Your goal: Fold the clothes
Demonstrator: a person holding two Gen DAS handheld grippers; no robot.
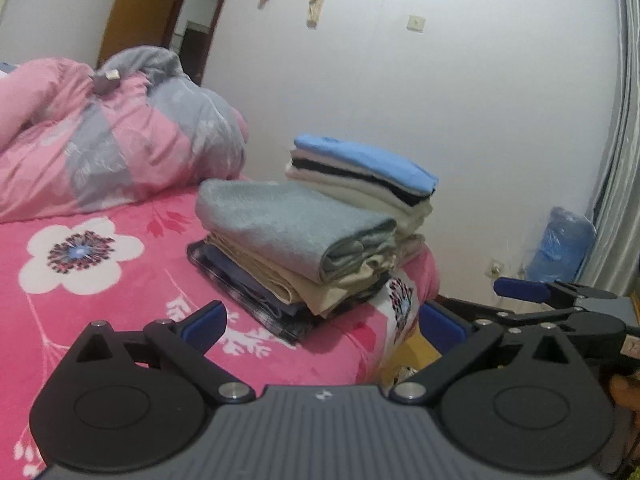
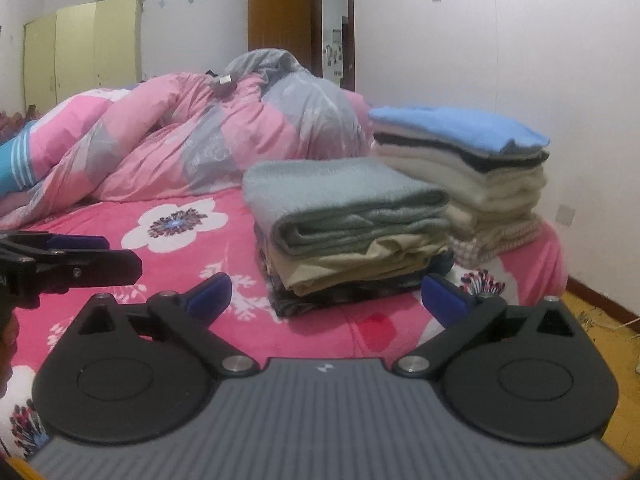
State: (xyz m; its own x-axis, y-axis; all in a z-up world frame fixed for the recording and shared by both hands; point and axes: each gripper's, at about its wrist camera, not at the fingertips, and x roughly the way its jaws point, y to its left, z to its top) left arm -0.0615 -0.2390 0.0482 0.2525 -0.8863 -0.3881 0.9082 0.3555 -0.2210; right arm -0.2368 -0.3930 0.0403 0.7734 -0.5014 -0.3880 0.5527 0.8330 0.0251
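Note:
Two piles of folded clothes sit at the corner of the bed with the pink flowered sheet (image 1: pixel 48 312) (image 2: pixel 224 248). The nearer pile has a grey-green folded towel (image 1: pixel 288 220) (image 2: pixel 340 200) on top of beige, blue and plaid pieces. Behind it, the taller pile (image 1: pixel 360 168) (image 2: pixel 460 132) is topped by a blue garment over white, black and cream ones. My left gripper (image 1: pixel 320 322) is open in front of the nearer pile, with nothing between its fingers. My right gripper (image 2: pixel 328 296) is open too, and empty, just short of the same pile. Each gripper shows at the edge of the other's view.
A crumpled pink and grey quilt (image 1: pixel 100 140) (image 2: pixel 180 128) fills the bed behind the piles. The bed ends just right of the piles, with a white wall close by. A blue water bottle (image 1: pixel 560 244) stands on the floor by the curtain. A wardrobe (image 2: pixel 80 52) and a door (image 2: pixel 280 4) are far back.

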